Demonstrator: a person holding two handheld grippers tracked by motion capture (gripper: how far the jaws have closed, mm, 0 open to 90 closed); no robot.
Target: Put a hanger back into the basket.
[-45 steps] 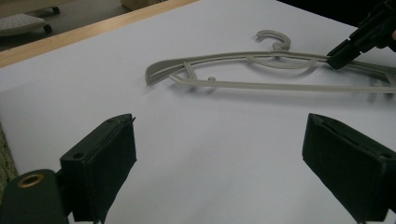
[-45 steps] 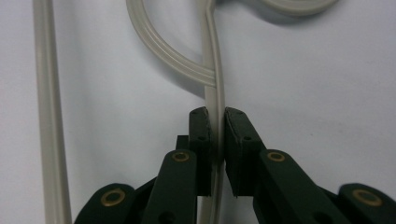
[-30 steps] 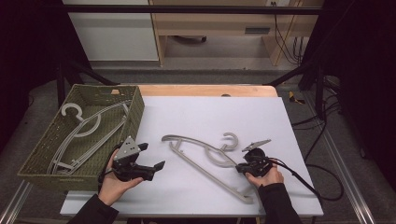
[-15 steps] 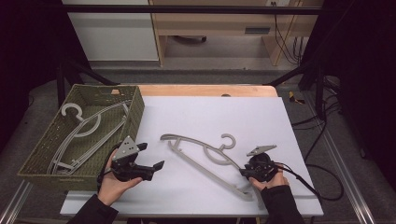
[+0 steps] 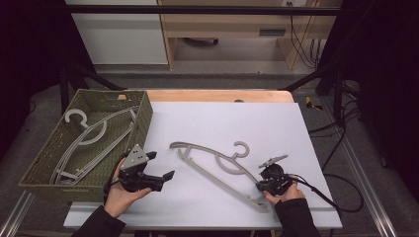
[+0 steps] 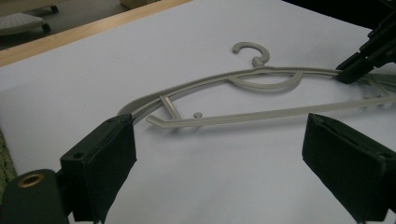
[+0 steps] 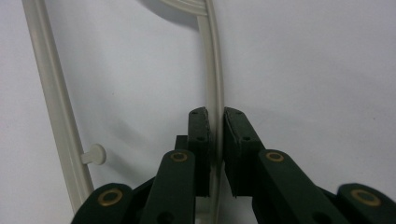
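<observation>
A grey plastic hanger point(image 5: 212, 157) lies flat on the white table top, its hook pointing away from me. My right gripper point(image 5: 260, 184) is at the hanger's right end. In the right gripper view its jaws have just been closing, and they are now shut point(image 7: 215, 116) on the thin upper arm of the hanger point(image 7: 215, 70). My left gripper point(image 5: 162, 165) is held just above the table to the left of the hanger, open point(image 6: 219, 135), with nothing between its pads. From it I see the hanger point(image 6: 261, 77) ahead and the right gripper point(image 6: 357, 70) at the hanger's far end.
A green woven basket point(image 5: 143, 116) stands at the table's left, close to my left hand, with other grey hangers point(image 5: 94, 138) lying in it. A wooden strip point(image 5: 217, 95) runs along the table's far edge. A cable point(image 5: 321, 195) trails right from the right gripper.
The right gripper has shifted slightly at the hanger's right end. The hanger and the left hand stay where they were.
</observation>
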